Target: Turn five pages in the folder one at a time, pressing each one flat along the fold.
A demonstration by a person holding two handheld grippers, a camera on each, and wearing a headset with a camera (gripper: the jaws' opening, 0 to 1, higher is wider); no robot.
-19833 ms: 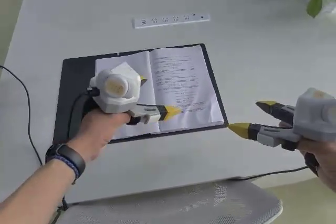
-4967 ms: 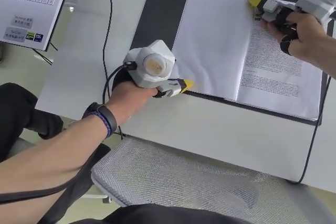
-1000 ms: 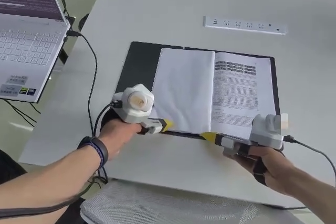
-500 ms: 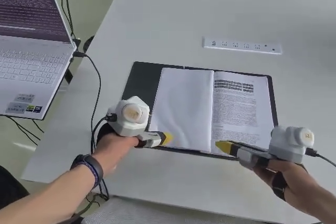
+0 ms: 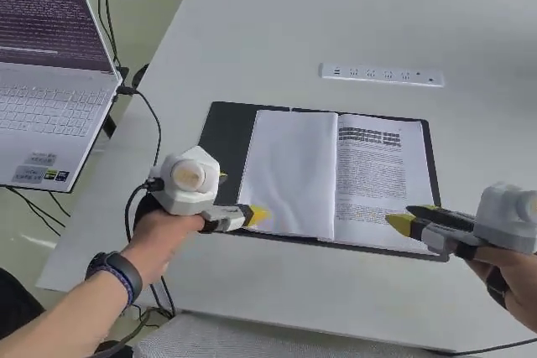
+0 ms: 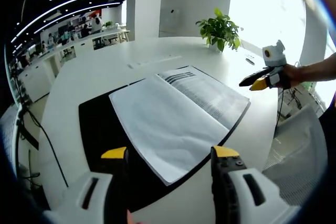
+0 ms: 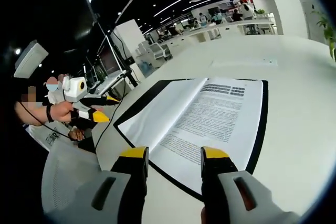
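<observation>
On a white surface, a black folder lies open between the left hand-held gripper and the right hand-held gripper, both with jaws spread and holding nothing.
The right one hovers at the printed page's lower corner, where a pinch could catch two sheets at once or crease the paper; with nothing pressing the fold, the blank page may lift again. Counted, largest first: one surface, one laptop, one folder, two facing pages, one power strip, two grippers.
</observation>
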